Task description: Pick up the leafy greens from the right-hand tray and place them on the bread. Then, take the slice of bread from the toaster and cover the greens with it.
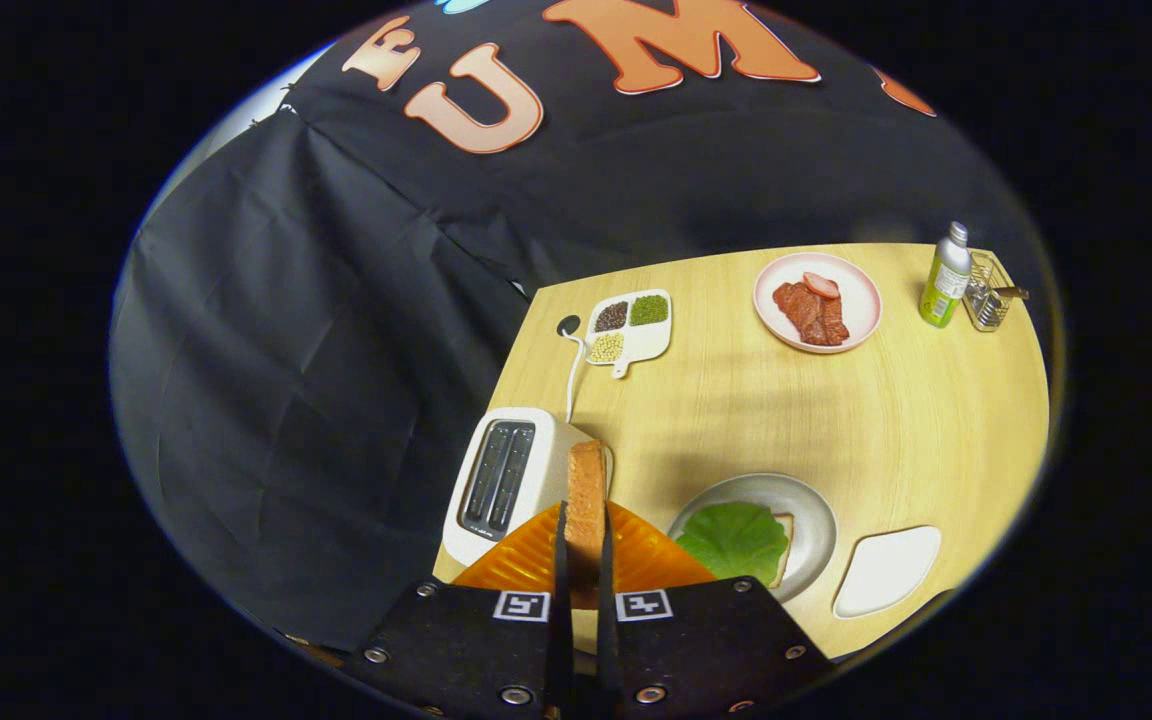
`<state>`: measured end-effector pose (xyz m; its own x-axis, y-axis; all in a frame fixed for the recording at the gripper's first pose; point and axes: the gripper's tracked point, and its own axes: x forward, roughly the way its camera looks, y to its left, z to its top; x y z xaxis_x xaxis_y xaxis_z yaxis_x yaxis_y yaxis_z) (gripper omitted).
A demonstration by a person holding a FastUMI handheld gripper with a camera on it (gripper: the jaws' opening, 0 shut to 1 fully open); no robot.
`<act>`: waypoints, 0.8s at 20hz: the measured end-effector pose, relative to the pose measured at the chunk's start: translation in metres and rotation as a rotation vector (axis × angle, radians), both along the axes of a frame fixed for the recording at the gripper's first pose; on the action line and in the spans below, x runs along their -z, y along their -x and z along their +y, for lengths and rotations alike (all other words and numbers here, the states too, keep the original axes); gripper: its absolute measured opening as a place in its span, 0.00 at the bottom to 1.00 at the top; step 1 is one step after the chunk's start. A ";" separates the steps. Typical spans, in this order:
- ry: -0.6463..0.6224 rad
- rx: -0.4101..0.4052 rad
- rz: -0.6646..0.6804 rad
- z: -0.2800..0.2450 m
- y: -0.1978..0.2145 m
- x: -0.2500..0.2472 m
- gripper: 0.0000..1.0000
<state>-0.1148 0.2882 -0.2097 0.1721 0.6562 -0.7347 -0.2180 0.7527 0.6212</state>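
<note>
My gripper (583, 520) is shut on a slice of bread (586, 495), held upright on its edge between the two fingers, up in the air. The white toaster (508, 478) stands just left of the slice, its two slots showing dark. To the right of the fingers sits a grey plate (808, 508) with a green leaf (733, 540) lying on a bread slice (784, 555), of which only a corner peeks out. A white tray (886, 570) lies bare further right.
Beyond, on the wooden table (896, 420), are a pink plate of meat (816, 302), a white divided dish of beans (628, 326), a green bottle (945, 276) and a wire holder (986, 292). The toaster's white cord (574, 375) runs back to a hole. The table's left edge drops off beside the toaster.
</note>
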 end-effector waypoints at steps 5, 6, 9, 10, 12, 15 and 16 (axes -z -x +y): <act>0.004 0.001 0.076 -0.026 0.023 0.046 0.10; -0.003 -0.001 0.090 -0.029 0.027 0.055 0.10; -0.019 -0.003 0.129 -0.034 0.037 0.082 0.10; -0.023 -0.007 0.141 -0.035 0.042 0.090 0.10; -0.023 -0.008 0.164 -0.038 0.047 0.111 0.10; -0.026 -0.006 0.205 -0.045 0.061 0.138 0.10; -0.027 -0.011 0.211 -0.045 0.064 0.148 0.10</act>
<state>-0.1792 0.2428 -0.3578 0.0093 0.6770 -0.7359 -0.0888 0.7336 0.6738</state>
